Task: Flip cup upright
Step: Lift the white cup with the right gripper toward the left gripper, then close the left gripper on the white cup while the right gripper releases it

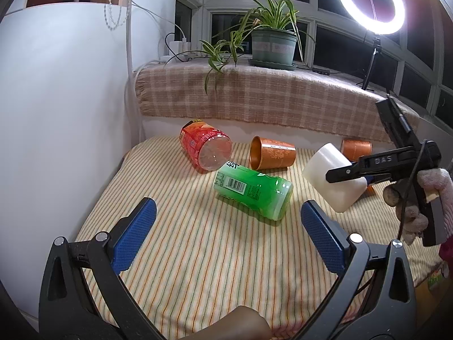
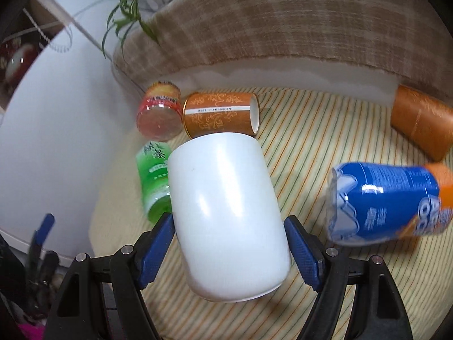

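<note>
Above striped cloth [image 2: 311, 130], white cup [image 2: 226, 212] tilted.

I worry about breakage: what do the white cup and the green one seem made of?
White cup: likely glazed ceramic; opaque, glossy, with soft highlights. Green cup: looks like thin translucent plastic; light passes through it, and it carries a printed label with a barcode. The right gripper grips the white one.

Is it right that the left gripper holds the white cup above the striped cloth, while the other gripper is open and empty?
Not quite: the sides are swapped. The right gripper holds the white cup above the striped cloth, as the right wrist view shows. The left gripper is the open, empty one, as the left wrist view shows.
</note>
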`<state>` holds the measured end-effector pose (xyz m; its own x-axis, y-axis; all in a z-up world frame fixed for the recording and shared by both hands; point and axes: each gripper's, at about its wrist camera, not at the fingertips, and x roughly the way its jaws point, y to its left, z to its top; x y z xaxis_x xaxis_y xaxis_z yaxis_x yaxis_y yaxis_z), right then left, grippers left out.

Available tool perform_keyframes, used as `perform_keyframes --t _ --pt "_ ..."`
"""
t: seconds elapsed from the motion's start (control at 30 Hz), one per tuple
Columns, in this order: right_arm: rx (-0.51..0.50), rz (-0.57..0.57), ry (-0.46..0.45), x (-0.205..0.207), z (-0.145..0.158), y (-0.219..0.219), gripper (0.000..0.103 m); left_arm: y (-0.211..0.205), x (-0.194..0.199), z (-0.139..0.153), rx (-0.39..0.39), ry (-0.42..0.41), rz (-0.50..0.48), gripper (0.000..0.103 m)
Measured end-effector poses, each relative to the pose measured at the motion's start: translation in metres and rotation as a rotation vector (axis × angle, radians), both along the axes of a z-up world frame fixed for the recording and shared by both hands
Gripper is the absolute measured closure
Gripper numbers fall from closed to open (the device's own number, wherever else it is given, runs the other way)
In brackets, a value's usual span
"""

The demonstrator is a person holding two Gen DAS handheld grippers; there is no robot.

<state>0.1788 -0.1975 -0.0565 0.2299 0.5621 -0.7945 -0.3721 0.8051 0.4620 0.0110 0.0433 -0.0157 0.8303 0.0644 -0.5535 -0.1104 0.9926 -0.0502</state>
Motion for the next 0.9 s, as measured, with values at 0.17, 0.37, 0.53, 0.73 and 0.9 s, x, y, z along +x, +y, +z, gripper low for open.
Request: perform_keyframes --t 0.17,0.37,0.53,0.73,0.9 --pt "0.051 -0.017 0.023 -0.024 0.003 -0.007 0.023 0.000 0.003 -0.002 -0.020 0.014 -0.014 0.000" --pt "0.092 -0.071 0.079 -0.048 -0.016 -0.005 0.022 -0.010 0.009 -0.007 -0.052 0.048 -0.073 0.000" --pt "0.156 -0.169 0.157 -0.067 -0.031 -0.018 0.022 -0.016 0.015 -0.013 -0.082 0.080 -0.102 0.000" --pt "0.190 -0.251 0.197 -0.074 -0.042 -0.026 0.022 -0.017 0.022 -0.020 -0.144 0.129 -0.124 0.000" --pt "0.204 -0.274 0.221 -0.074 -0.052 -0.033 0.020 -0.024 0.028 -0.024 -0.176 0.159 -0.153 0.000"
